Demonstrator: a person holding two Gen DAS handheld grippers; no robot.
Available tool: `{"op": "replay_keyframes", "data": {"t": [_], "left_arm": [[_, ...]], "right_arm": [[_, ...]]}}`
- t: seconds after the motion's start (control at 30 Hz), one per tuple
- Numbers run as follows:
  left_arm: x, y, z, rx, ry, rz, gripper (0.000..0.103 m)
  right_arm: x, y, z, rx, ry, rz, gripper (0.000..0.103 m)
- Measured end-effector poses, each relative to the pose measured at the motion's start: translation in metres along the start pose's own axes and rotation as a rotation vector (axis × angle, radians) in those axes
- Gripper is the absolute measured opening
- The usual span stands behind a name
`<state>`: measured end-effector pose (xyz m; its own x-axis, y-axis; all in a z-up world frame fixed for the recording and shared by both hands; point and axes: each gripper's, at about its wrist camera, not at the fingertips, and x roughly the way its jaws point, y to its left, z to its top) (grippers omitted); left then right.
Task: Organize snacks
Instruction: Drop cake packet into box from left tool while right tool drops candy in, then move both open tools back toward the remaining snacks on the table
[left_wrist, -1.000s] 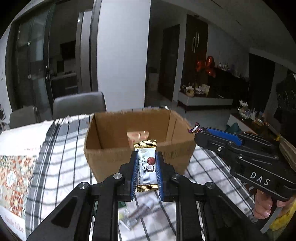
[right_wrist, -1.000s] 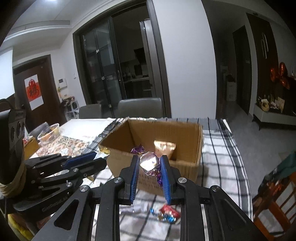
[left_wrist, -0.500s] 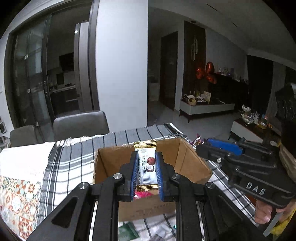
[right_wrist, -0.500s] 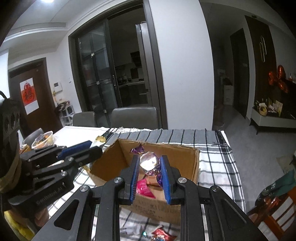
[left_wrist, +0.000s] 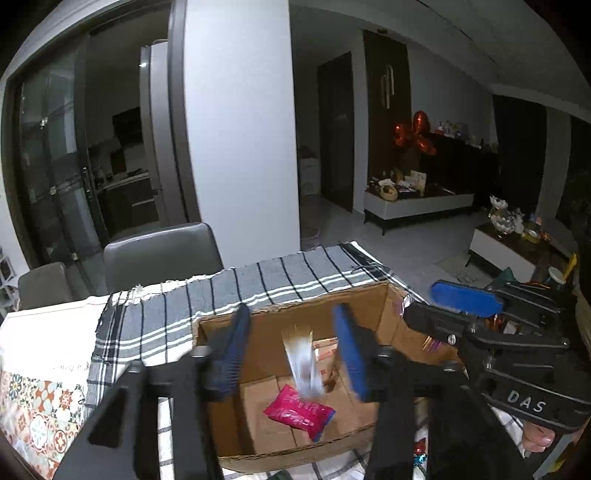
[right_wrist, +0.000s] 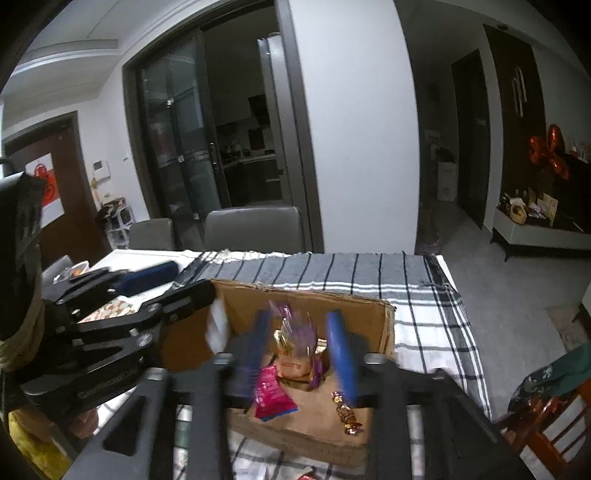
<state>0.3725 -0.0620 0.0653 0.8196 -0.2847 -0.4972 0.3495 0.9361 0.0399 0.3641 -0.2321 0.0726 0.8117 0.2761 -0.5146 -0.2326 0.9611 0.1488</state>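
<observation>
Both tongs over the open box, spread.

My left tongs (left_wrist: 295, 358) hang inside the box (left_wrist: 295, 454) walls, room on each side; a blurred white bar (left_wrist: 303, 365) sits between the fingers, touching neither. My right tongs (right_wrist: 301, 350) gape around a blurred purple candy (right_wrist: 297, 332), a pink packet (right_wrist: 273, 395) on the floor below.

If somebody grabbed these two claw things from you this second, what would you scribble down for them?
Left claw: open, over the cardboard box; white snack bar blurred between its fingers, apparently dropping in.
Right claw: open, over the same box; purple-wrapped candy blurred, falling likewise.
In the box: pink packet, orange pack, gold candy.
Left: a few wrapped snacks on the checked cloth near the box's front edge.
</observation>
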Motion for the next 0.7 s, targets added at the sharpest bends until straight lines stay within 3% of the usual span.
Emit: {"op": "replay_keyframes", "data": {"t": [0.1, 0.17, 0.7], "left_arm": [[-0.006, -0.001, -0.005, 0.003, 0.001, 0.007, 0.052], [-0.01, -0.001, -0.008, -0.001, 0.001, 0.004, 0.062], [-0.074, -0.011, -0.044, 0.002, -0.012, 0.019, 0.065]], "right_arm": [[-0.002, 0.0, -0.004, -0.01, -0.008, -0.017, 0.046], [-0.005, 0.001, -0.006, -0.001, -0.005, -0.007, 0.046], [-0.053, 0.022, -0.037, -0.024, -0.048, 0.014, 0.046]]}}
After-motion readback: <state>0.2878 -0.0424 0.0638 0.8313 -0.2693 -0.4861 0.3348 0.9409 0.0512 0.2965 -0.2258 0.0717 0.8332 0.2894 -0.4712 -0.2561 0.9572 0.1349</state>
